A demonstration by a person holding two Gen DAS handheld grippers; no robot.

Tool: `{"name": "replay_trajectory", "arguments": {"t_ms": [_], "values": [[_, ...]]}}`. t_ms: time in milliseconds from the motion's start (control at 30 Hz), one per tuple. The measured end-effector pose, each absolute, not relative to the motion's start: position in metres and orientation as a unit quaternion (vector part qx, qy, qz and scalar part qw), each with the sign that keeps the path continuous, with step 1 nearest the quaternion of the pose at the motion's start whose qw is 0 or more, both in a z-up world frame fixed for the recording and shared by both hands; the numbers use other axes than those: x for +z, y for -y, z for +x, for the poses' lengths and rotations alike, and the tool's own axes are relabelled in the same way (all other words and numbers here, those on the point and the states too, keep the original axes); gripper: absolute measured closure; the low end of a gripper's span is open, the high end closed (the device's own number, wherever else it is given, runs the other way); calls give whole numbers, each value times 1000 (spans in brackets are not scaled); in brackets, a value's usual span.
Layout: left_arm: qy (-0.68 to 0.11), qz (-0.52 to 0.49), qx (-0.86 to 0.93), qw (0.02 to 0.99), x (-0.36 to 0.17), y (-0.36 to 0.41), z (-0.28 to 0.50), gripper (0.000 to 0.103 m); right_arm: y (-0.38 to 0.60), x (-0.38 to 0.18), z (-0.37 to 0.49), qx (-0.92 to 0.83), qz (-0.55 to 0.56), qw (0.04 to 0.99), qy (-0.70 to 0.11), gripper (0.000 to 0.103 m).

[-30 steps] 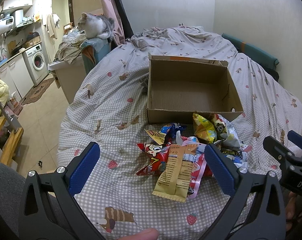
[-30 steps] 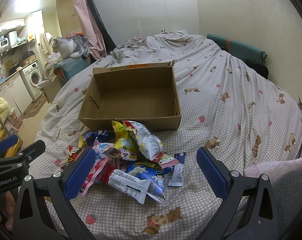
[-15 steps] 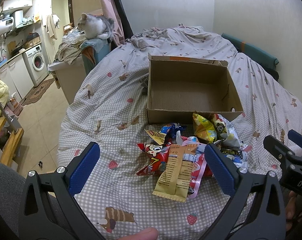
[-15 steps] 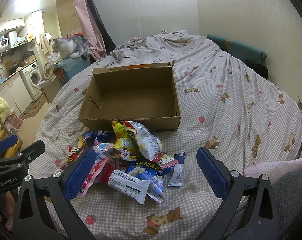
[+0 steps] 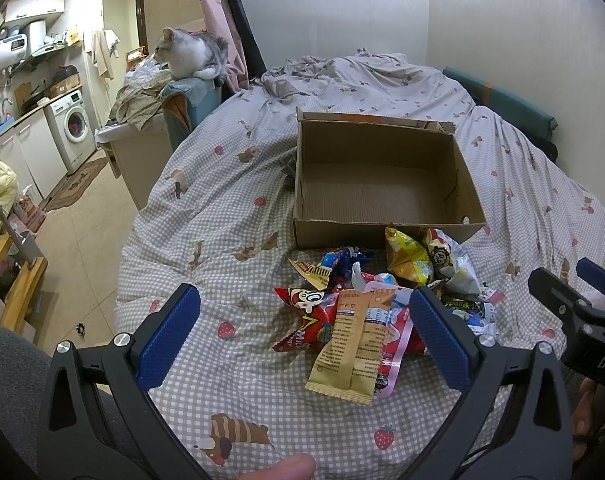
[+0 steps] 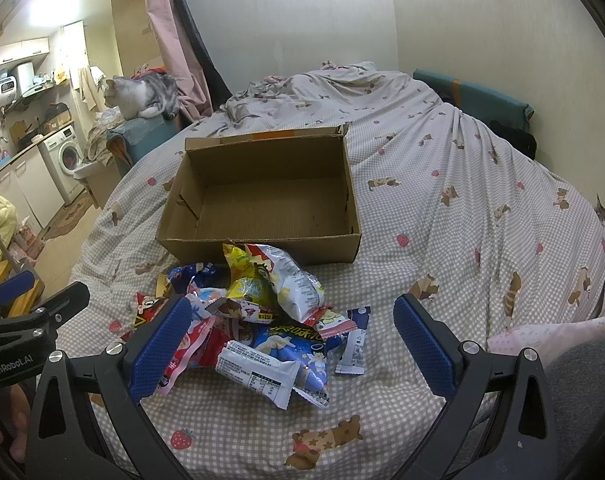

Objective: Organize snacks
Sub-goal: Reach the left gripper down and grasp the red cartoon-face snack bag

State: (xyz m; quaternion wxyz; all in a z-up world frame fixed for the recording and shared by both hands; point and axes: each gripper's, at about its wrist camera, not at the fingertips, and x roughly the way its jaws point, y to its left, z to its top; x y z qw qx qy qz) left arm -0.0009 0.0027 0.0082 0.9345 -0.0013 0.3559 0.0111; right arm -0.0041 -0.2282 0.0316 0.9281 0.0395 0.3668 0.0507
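In the left wrist view the left gripper [image 5: 302, 332] fills the bottom of the frame, its blue pads [image 5: 168, 336] spread wide apart with nothing between them, held level above the bedspread [image 5: 222, 216] and aimed up the frame. A fingertip [image 5: 286, 470] pokes in at the bottom edge. At the right edge the right gripper [image 5: 574, 300] enters, seen side-on.

In the right wrist view the right gripper [image 6: 292, 344] sits the same way at the bottom, pads [image 6: 422, 344] set wide apart and empty, hovering over the near side of the snacks [image 6: 258, 320]. The left gripper [image 6: 26, 312] reaches in from the lower left edge, with part of a hand [image 6: 16, 424] beneath it.

The snacks lie in a loose heap on the bedspread just past the pads, in the lower middle of both frames: a tan packet [image 5: 354, 344] nearest in the left view, a white packet [image 6: 258, 372] and a blue packet [image 6: 298, 348] nearest in the right, a yellow bag [image 6: 248, 280] at the far side.

Just behind the heap, mid-frame, stands an open box [image 6: 262, 196], empty; the yellow bag leans against its front wall.

Farther off, in the upper left, a cat [image 5: 190, 54] lies on a blue cushion [image 5: 194, 96], with a washer [image 5: 74, 128] at the left edge.
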Motion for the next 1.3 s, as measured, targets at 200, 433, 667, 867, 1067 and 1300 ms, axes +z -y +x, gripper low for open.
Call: {"name": "replay_trajectory", "arguments": {"t_ms": [200,433,667,867,1067,1300], "values": [[-370,2,10,929,16,-8,7,0,249,43,8,72,77,916,-387,0],[-410,-5,41,911,23,-37,45,0,278,44,39,83,99,895,-426,0],[-529,-44,42,847,-18,-71,103,0,298,12,68,106,150,846,-500,0],[-616,-87,21,783,-77,-69,124,10,301,-12,84,112,176,818,-536,0],[-655,-95,15,749,-107,-49,134,15,305,-29,89,102,197,804,-552,0],[-675,-88,-28,732,-127,-12,140,15,306,-39,91,95,196,799,-561,0]]}}
